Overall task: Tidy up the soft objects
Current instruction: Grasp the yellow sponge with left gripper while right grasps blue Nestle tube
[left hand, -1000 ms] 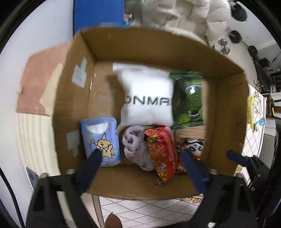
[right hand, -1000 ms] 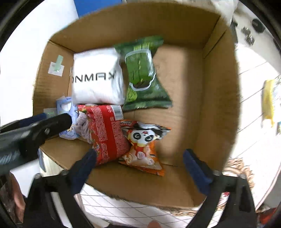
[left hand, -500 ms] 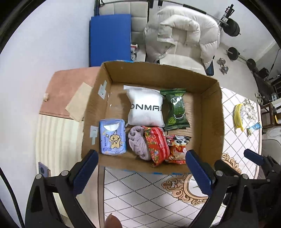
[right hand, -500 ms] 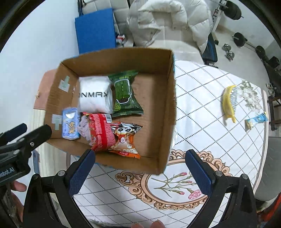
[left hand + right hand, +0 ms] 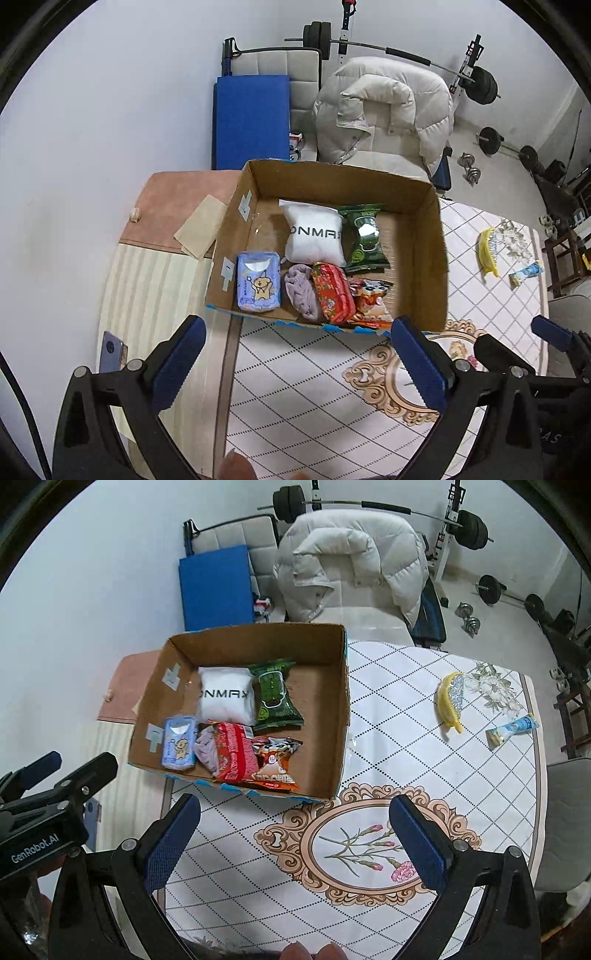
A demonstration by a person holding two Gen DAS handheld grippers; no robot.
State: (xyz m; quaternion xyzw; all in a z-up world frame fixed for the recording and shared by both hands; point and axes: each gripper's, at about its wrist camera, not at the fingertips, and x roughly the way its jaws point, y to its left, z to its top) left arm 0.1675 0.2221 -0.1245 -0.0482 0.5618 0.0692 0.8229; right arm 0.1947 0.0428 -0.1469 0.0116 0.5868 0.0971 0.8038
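An open cardboard box (image 5: 424,258) (image 5: 341,716) stands at the table's far left. Inside lie a white pillow pack (image 5: 314,234) (image 5: 225,699), a green snack bag (image 5: 364,236) (image 5: 275,694), a blue tissue pack (image 5: 258,282) (image 5: 180,746), a lilac cloth (image 5: 301,291) (image 5: 207,747), a red packet (image 5: 332,293) (image 5: 234,757) and a panda snack bag (image 5: 371,301) (image 5: 275,762). My left gripper (image 5: 299,363) is open and empty, held back above the table near the box's front edge. My right gripper (image 5: 295,836) is open and empty over the table's floral medallion.
A yellow glittery object (image 5: 452,699) (image 5: 487,251) and a small blue tube (image 5: 511,729) (image 5: 526,273) lie on the table's right side. A phone (image 5: 112,350) lies at the left. A white jacket on a chair (image 5: 351,561) and weights stand behind.
Both grippers have pulled up and back from inside the box; the box now looks small and far, and the table and room have come into view.
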